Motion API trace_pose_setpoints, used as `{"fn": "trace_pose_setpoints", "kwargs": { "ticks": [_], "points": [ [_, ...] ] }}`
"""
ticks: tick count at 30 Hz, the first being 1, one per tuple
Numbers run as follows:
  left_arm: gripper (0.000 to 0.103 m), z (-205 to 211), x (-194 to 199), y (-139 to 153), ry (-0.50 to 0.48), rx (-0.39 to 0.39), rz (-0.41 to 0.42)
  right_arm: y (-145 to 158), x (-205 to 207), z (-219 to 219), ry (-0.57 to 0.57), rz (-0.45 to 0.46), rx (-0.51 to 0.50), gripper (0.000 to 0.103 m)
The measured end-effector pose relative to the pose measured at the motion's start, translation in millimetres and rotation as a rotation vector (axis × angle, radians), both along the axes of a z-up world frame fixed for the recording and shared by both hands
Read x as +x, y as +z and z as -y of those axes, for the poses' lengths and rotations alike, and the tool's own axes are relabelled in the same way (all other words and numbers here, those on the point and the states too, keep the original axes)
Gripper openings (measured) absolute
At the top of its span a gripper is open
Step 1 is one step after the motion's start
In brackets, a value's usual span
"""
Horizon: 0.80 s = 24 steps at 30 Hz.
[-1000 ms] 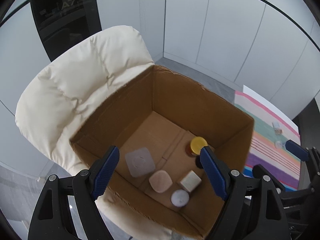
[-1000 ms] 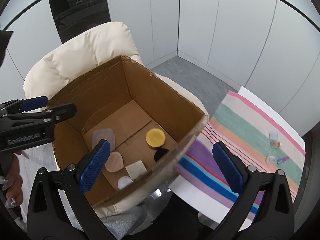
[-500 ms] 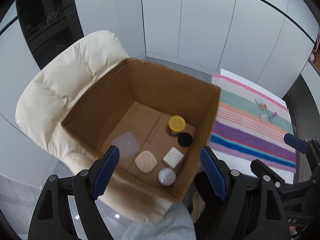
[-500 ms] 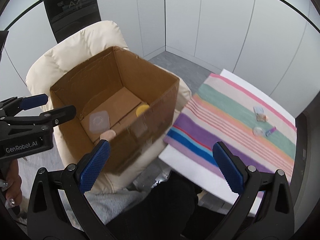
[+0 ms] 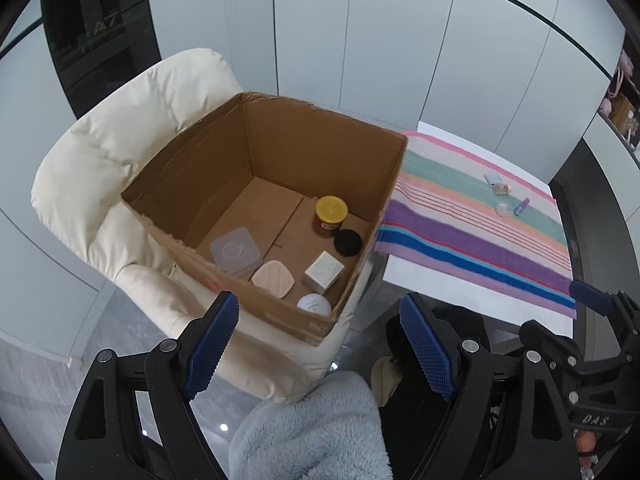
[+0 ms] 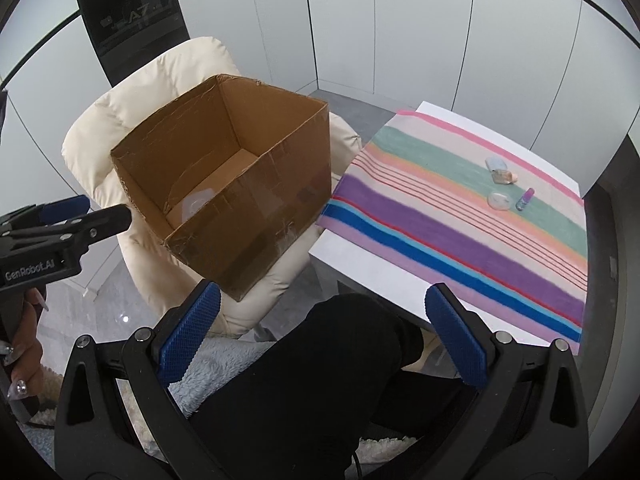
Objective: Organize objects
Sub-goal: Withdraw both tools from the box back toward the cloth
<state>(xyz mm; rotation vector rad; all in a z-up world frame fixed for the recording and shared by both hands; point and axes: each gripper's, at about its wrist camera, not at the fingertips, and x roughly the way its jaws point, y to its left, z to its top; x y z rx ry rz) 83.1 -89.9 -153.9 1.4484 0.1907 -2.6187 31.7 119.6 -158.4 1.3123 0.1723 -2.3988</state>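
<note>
An open cardboard box (image 5: 256,184) sits on the seat of a cream padded armchair (image 5: 120,152), just beside the corner of the worktop (image 6: 360,256). On the box floor, in the left wrist view, lie a clear square lid (image 5: 236,249), a pink rounded pad (image 5: 273,279), a small white carton (image 5: 324,273), a white round lid (image 5: 314,305), a black round puff (image 5: 348,242) and a brown jar with a yellow cap (image 5: 330,216). The jar and the puff are touching or nearly so, near the box's right wall.

A striped cloth (image 6: 460,216) covers most of the worktop. Near its far edge sit four small things close together: a pale blue packet (image 6: 495,164), a small beige bottle (image 6: 505,177), a clear round dish (image 6: 499,201) and a little purple tube (image 6: 525,199).

The left gripper (image 5: 316,344) hovers in front of the box, its blue fingers (image 5: 212,340) spread wide and empty. The right gripper (image 6: 320,340) hangs over the person's dark trousers (image 6: 320,392), its fingers (image 6: 188,338) also apart and holding nothing. A pale blue fleece (image 5: 312,436) lies below the left gripper.
</note>
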Motion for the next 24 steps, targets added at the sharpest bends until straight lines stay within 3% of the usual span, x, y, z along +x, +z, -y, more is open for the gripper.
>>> {"fn": "trace_pose_setpoints", "kwargs": {
  "ticks": [9, 15, 24],
  "points": [
    [0.084, -37.2, -15.1, -20.1, -0.069, 0.02, 0.066, 5.1, 0.4, -30.7, -0.065, -0.025, -0.009, 0.103],
    [0.084, -87.8, -24.2, -18.5, -0.192, -0.059, 0.031, 4.6, -7.3, -72.6, -0.158, -0.031, -0.021, 0.103],
    [0.084, -173.0, -53.5, -29.1, -0.346, -0.056, 0.053, 4.6, -14.1, -146.2, -0.313, -0.04, -0.03, 0.103]
  ]
}}
